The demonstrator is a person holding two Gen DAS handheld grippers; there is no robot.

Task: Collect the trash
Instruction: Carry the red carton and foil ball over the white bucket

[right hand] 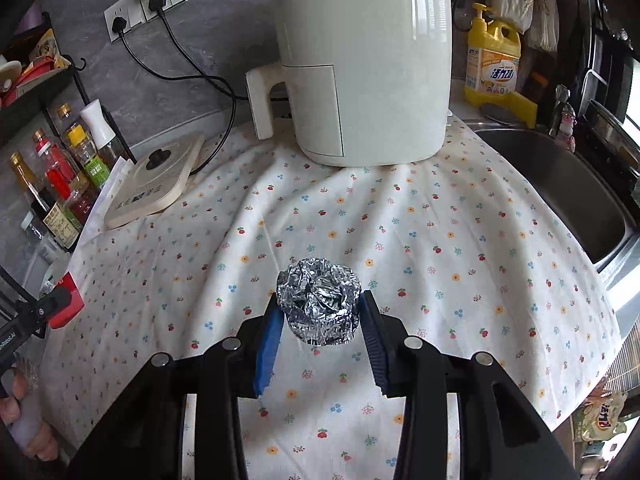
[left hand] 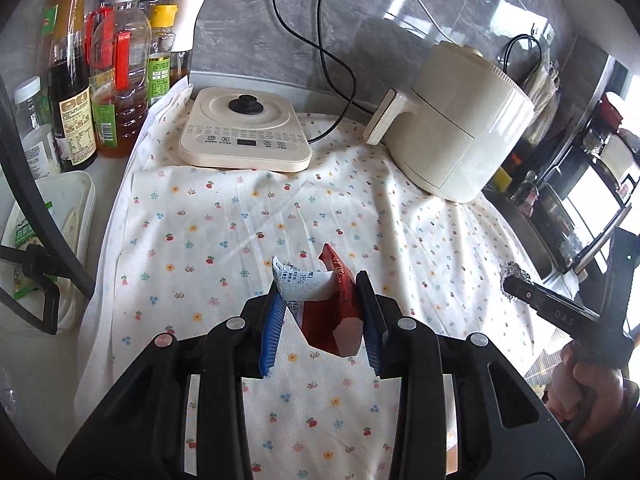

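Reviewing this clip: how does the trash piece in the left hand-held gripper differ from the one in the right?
The red wrapper is flat, folded packaging, red with a white printed label; the foil ball is silver and unprinted. The wrapper is angular with torn edges; the foil ball is crumpled into a rounded lump. Shared: each is pinched between blue pads, wrapper in the left hand-held gripper, ball in the right hand-held gripper, above the floral cloth.

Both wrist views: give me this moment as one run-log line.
left gripper: shut on red wrapper | right gripper: shut on foil ball | both held above floral cloth | bin: not in view
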